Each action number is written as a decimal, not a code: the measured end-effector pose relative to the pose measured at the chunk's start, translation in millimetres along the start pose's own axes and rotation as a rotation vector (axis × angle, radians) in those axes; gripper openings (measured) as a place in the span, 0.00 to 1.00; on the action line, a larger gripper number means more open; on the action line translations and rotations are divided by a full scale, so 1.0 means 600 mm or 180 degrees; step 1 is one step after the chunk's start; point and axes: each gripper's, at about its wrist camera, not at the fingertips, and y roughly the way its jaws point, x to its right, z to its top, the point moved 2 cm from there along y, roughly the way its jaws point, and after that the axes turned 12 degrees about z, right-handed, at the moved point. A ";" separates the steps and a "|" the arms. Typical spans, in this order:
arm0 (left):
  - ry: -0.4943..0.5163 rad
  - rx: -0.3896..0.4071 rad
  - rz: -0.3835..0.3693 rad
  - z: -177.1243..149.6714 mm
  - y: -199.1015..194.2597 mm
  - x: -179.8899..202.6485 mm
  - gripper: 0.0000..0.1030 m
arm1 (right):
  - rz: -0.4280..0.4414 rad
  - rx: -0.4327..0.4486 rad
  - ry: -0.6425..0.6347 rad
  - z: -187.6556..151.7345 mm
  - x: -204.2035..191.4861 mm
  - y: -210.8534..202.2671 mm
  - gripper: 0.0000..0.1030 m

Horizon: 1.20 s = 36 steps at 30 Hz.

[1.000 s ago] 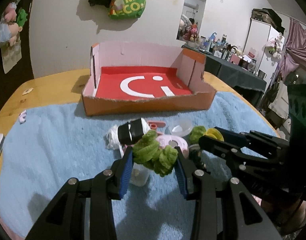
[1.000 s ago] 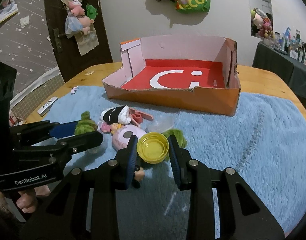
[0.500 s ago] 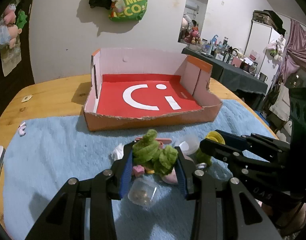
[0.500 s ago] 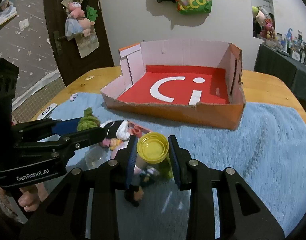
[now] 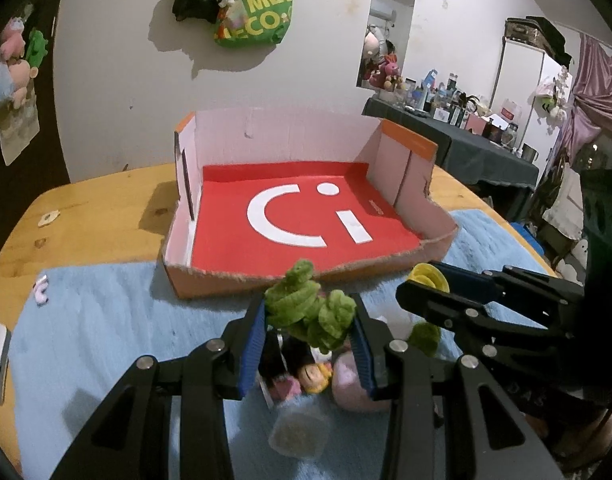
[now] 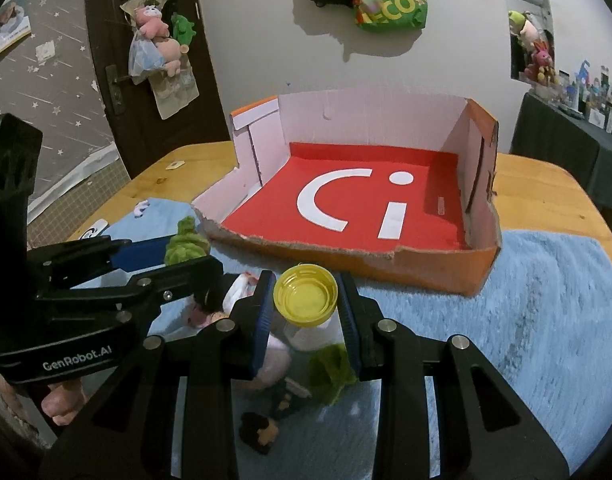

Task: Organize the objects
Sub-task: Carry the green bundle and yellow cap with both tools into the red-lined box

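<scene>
Item: left hand-held gripper (image 5: pixel 309 320). It is pinching a green fuzzy toy (image 5: pixel 306 308) between its blue pads, the toy sitting at the fingertips and bulging above them, raised off the blue towel (image 5: pixel 106 312). In the right wrist view the same toy (image 6: pixel 186 240) is showing beyond the left tool's fingers.

Item: right hand-held gripper (image 6: pixel 306 300). It is gripping a yellow bottle cap (image 6: pixel 306 295) (open side facing the camera), pressed between both pads at the tips. From the left wrist view the cap (image 5: pixel 428 278) is peeking out at the end of the right tool.

Item: cardboard box (image 5: pixel 234 280), orange outside, red floor with a white logo, front wall torn low. It is standing on the wooden desk (image 5: pixel 98 208) at the towel's far edge, just beyond both sets of fingertips.

Item: loose clutter lying on the towel beneath the tools: a clear plastic cup (image 5: pixel 298 432), a pink round object (image 5: pixel 350 384), a second green fuzzy piece (image 6: pixel 330 372), and a small dark-haired figurine (image 6: pixel 262 432).

Item: a person's fingers (image 6: pixel 62 404) are wrapping the left tool's handle.
</scene>
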 end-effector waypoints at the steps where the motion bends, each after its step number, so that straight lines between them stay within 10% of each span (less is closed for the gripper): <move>1: 0.0000 0.0004 -0.0003 0.004 0.002 -0.001 0.40 | -0.0002 0.0003 -0.0002 0.003 0.002 0.001 0.29; 36: 0.0079 -0.0123 0.0093 0.119 0.122 -0.026 0.40 | -0.0092 -0.0083 -0.0057 0.123 0.067 0.078 0.29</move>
